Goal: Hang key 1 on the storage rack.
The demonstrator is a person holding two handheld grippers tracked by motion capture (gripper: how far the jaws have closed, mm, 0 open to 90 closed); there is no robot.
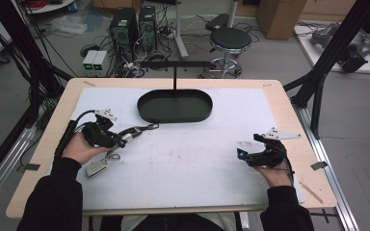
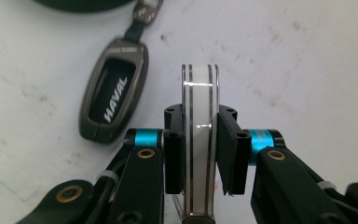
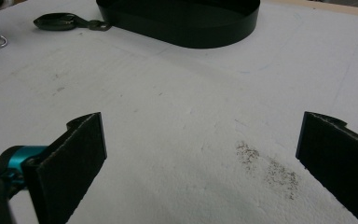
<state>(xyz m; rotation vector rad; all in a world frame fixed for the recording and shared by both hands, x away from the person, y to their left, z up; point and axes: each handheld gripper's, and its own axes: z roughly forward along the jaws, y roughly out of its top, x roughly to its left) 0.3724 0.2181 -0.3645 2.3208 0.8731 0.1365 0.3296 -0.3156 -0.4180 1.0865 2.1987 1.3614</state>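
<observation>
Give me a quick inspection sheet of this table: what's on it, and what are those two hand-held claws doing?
Surface: white mat on a wooden table, lightly stained.
Job's things: white key fob with dark stripes; black oval tray with a T-shaped stand.
Clutter: grey HAVAL key fob lying on the mat.
Grippers: left gripper clamped on the white fob; right gripper open, empty.
Cables: one trails from the left gripper.
Surroundings: stool, computer towers, floor cables.

A light wooden table (image 1: 289, 103) carries a white foam mat (image 1: 197, 154); on it, a black oval metal tray (image 1: 174, 107) at twelve o'clock, a silver car key fob (image 1: 96, 167) at eight.
</observation>
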